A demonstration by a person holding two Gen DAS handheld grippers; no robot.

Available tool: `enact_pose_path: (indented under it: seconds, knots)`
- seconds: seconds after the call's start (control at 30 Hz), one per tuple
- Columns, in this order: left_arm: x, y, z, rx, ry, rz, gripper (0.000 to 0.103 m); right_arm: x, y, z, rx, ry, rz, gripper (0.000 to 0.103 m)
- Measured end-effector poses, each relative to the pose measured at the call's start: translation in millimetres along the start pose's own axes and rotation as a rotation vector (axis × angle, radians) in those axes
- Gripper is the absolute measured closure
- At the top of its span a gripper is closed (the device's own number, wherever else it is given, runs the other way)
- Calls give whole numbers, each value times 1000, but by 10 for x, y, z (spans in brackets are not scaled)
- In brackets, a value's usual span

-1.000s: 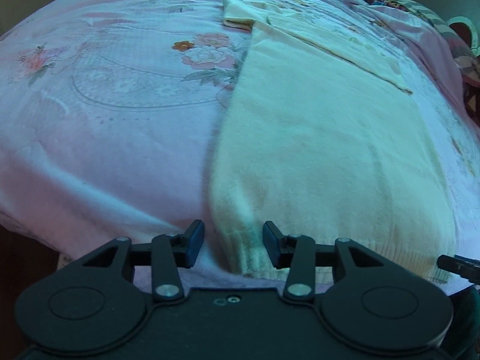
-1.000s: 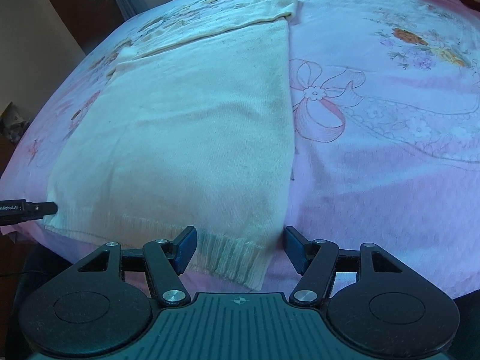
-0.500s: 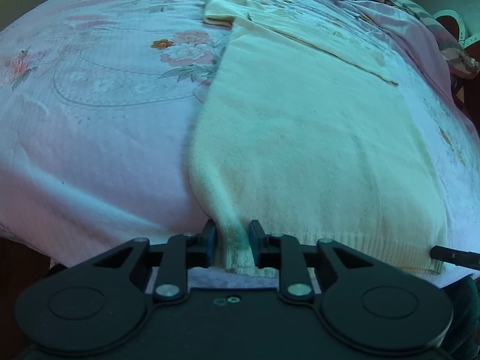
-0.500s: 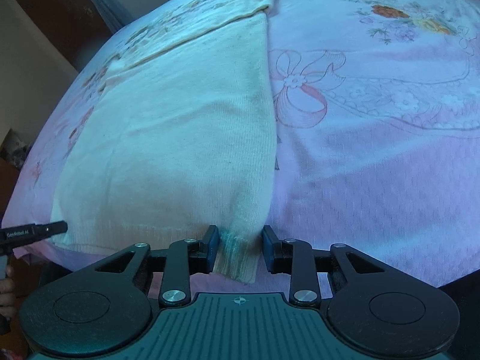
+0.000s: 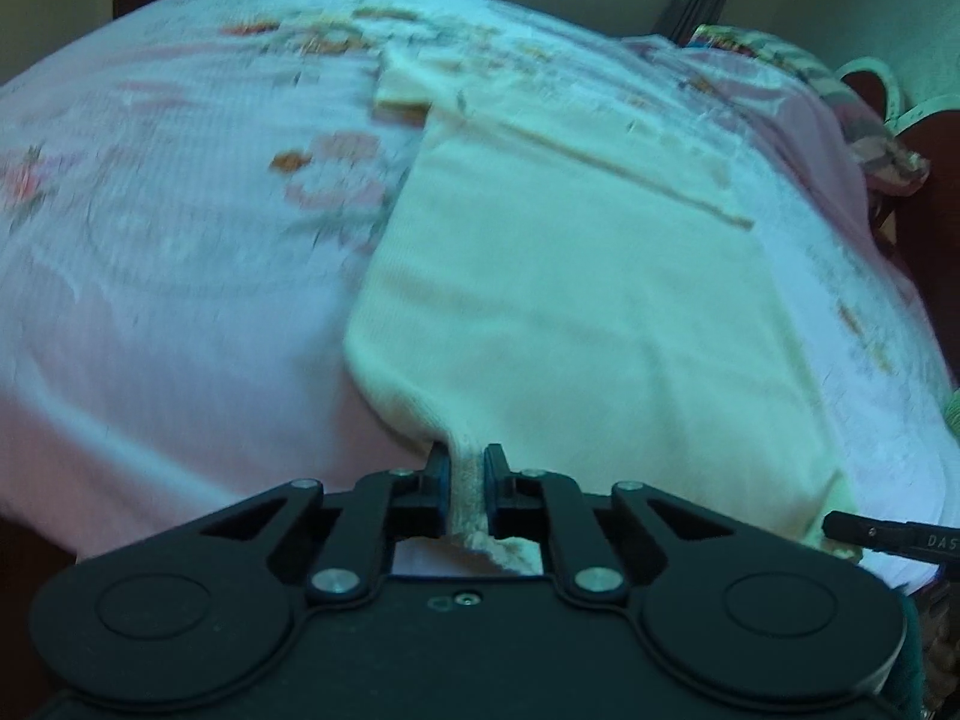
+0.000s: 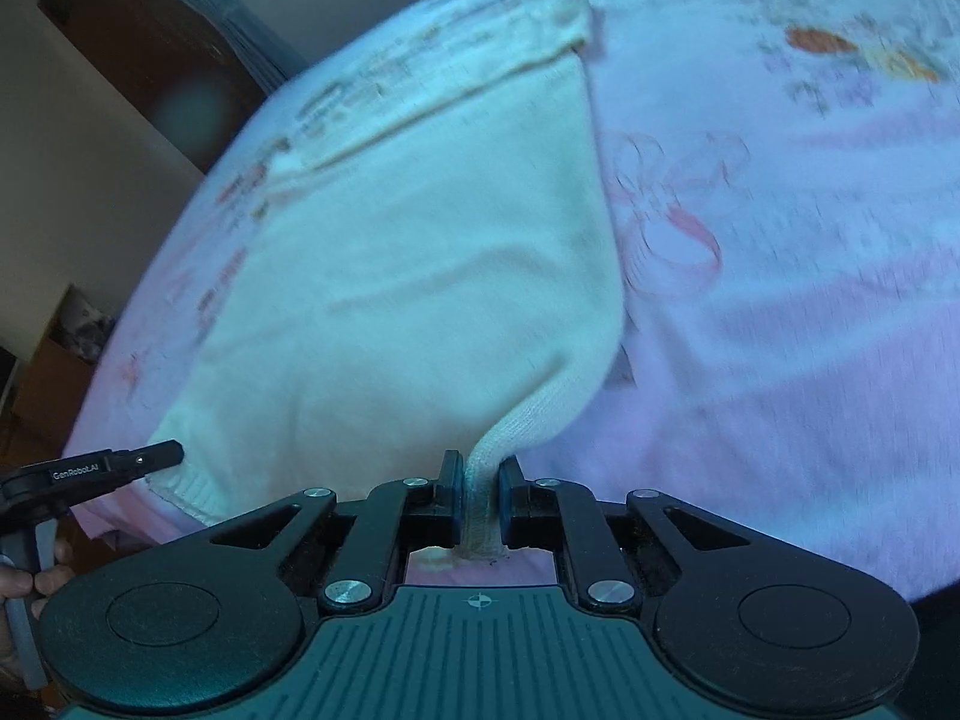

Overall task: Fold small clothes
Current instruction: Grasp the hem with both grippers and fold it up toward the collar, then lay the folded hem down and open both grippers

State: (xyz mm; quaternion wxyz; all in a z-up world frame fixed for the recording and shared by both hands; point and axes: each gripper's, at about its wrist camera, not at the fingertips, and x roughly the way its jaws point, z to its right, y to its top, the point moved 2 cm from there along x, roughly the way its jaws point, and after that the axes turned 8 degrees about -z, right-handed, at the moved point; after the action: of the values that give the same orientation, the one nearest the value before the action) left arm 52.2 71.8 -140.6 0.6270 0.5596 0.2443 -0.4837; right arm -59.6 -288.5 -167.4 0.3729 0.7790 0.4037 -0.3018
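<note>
now both tongs pinch the sweater's hem

plainly, the sweater (image 5: 558,300) is a cream knit, pale and slightly yellowed, with a ribbed band along its near hem and a sleeve folded flat across its upper part. it lies spread on a pink bedspread (image 5: 168,276) printed with flowers and a ribbon bow, its neck end far from the cameras and its hem at the near edge of the bed.

the left gripper (image 5: 467,483) has its jaws closing on the near left corner of the hem; the ribbed band stands pinched between the two black pads, and the knit rises from the bed in a small peak toward them. the right gripper (image 6: 481,495) has its jaws closing too, with the near right corner of the hem squeezed between its pads, the cloth drawn up in a narrow ridge from the bedspread (image 6: 780,300).

in the right wrist view the sweater (image 6: 408,276) fills the left half, and the left tongs' fingertip shows at its other hem corner, held by a hand (image 6: 24,588) at the picture's edge. in the left wrist view the right tongs' tip shows likewise at the far right corner of the hem. both pictures are somewhat blurred.
</note>
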Motion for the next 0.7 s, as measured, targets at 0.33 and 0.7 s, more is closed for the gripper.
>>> enact_pose_path:
  seconds: [0.33,0.7]
  knots:
    - [80,817,187,12,-43,100,94,-101,741,-73,16,24,151,93]
    - [984,1830,147,-72,28,21,86,508,1949,309,89,-55,180,92]
